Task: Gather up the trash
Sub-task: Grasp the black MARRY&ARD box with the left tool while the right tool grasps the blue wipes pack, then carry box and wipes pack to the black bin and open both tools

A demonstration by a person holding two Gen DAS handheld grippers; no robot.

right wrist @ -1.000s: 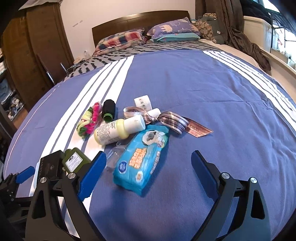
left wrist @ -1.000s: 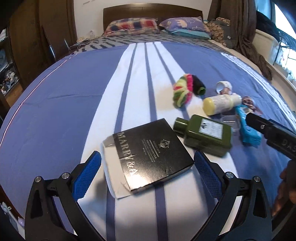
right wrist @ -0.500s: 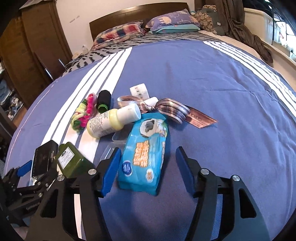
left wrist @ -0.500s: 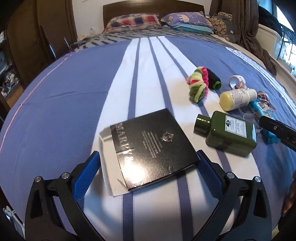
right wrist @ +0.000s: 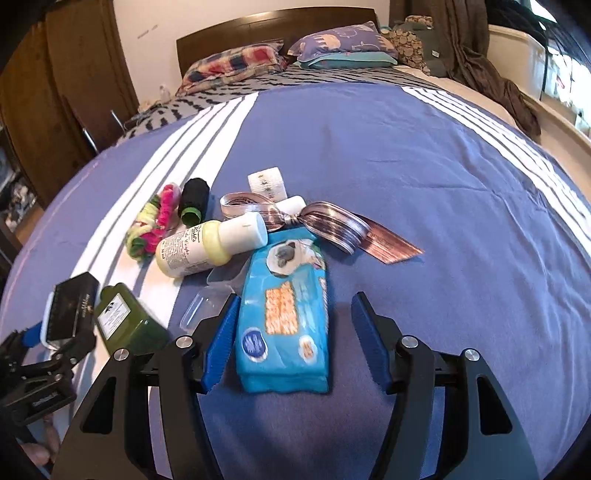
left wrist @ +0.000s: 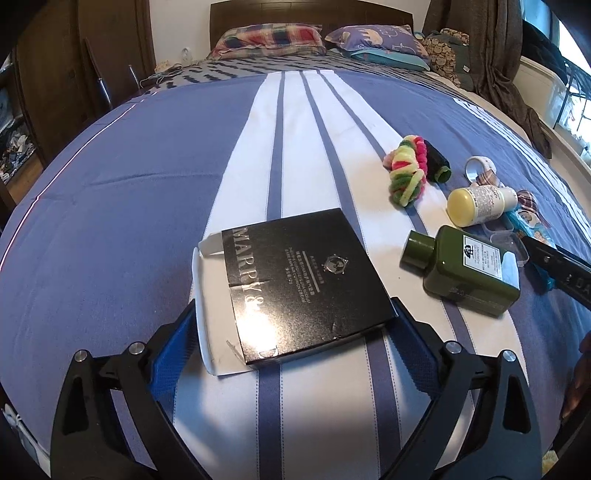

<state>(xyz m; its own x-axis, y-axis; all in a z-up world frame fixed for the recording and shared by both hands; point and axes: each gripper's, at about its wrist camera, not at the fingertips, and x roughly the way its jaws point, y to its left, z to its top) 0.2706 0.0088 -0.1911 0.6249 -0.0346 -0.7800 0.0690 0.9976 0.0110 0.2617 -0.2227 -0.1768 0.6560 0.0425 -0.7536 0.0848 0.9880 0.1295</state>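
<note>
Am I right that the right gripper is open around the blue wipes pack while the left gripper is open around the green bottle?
Not quite. The left gripper is open around the black box, not the green bottle, which lies apart to its right; the left wrist view shows this. The rest holds: the right gripper is open around the blue wipes pack.

- Blue bedspread (left wrist: 110,206) with white stripes covers the bed.
- Dark wooden headboard (left wrist: 310,14) behind it, against a white wall.
- Wardrobe (left wrist: 85,55) left of the headboard, window (left wrist: 569,70) to its right.
</note>
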